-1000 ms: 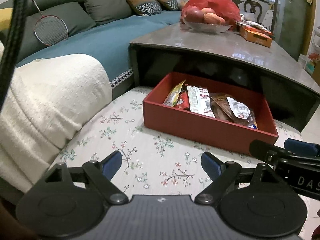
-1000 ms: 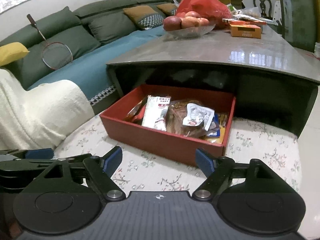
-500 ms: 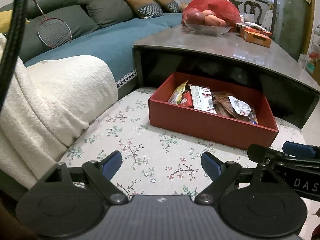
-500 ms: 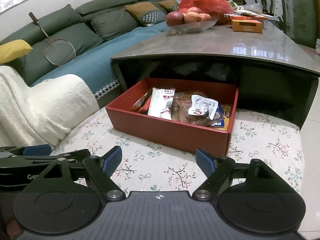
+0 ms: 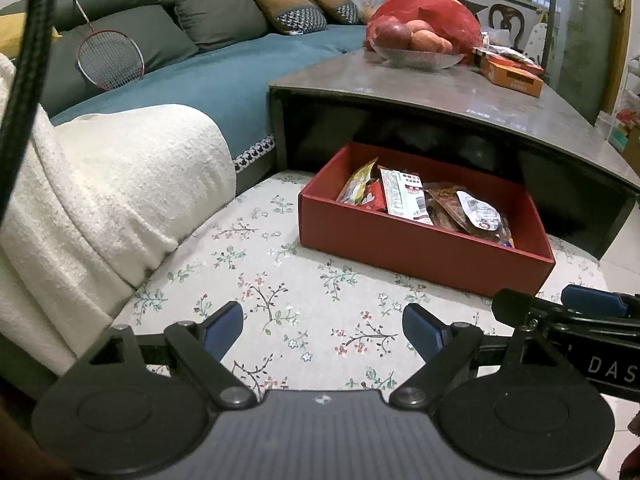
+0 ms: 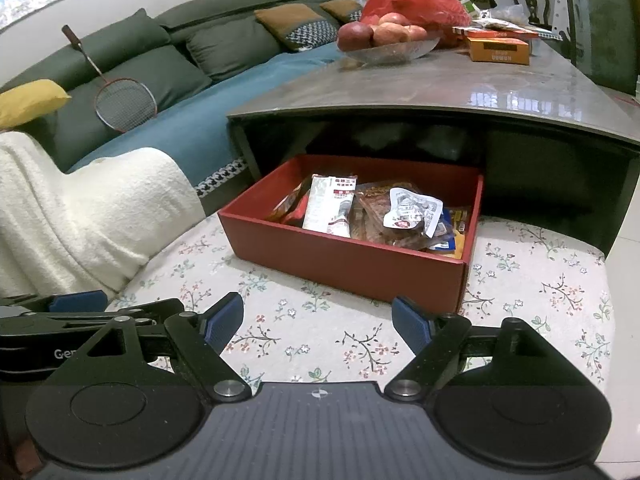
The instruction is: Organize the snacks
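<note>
snack packets (image 6: 372, 216) lie jumbled inside an open red box (image 6: 340, 260) resting on the floral cloth (image 6: 320, 328) under the table's edge.

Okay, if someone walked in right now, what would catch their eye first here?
Probably the red box full of snack packets, sitting on the floral cloth at the open front of the grey table. Next, the bowl of apples on that table, and the badminton racket leaning on the green sofa.

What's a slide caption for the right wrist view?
Open right gripper hovers over floral cloth, facing a red box of snack packets.
</note>
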Tool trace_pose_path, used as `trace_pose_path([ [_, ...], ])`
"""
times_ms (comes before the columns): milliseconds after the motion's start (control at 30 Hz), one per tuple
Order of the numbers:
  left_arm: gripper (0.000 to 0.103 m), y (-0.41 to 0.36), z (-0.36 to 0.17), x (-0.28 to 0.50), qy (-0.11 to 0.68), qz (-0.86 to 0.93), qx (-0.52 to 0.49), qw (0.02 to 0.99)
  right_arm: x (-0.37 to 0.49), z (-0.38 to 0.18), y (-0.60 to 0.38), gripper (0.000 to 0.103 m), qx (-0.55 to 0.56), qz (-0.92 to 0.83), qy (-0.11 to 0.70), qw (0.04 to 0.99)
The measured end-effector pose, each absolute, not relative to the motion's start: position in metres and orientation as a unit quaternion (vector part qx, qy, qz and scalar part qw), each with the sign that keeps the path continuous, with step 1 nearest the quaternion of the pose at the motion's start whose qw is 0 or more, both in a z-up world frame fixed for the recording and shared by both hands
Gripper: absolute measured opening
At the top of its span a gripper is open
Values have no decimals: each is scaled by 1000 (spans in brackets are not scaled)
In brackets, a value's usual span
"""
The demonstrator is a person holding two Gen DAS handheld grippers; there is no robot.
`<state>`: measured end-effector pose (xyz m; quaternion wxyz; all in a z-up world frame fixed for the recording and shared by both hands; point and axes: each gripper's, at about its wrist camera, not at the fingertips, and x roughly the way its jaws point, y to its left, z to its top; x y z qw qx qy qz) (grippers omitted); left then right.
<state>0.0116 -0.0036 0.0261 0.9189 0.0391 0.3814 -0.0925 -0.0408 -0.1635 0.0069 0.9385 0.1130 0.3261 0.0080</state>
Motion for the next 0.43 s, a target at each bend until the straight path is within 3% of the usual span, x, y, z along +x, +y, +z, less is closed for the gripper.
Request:
trace_pose_path([
  [433, 82, -3, 26, 8, 373, -86, 42, 923, -40, 6, -164, 87, 117, 13, 329, 937],
])
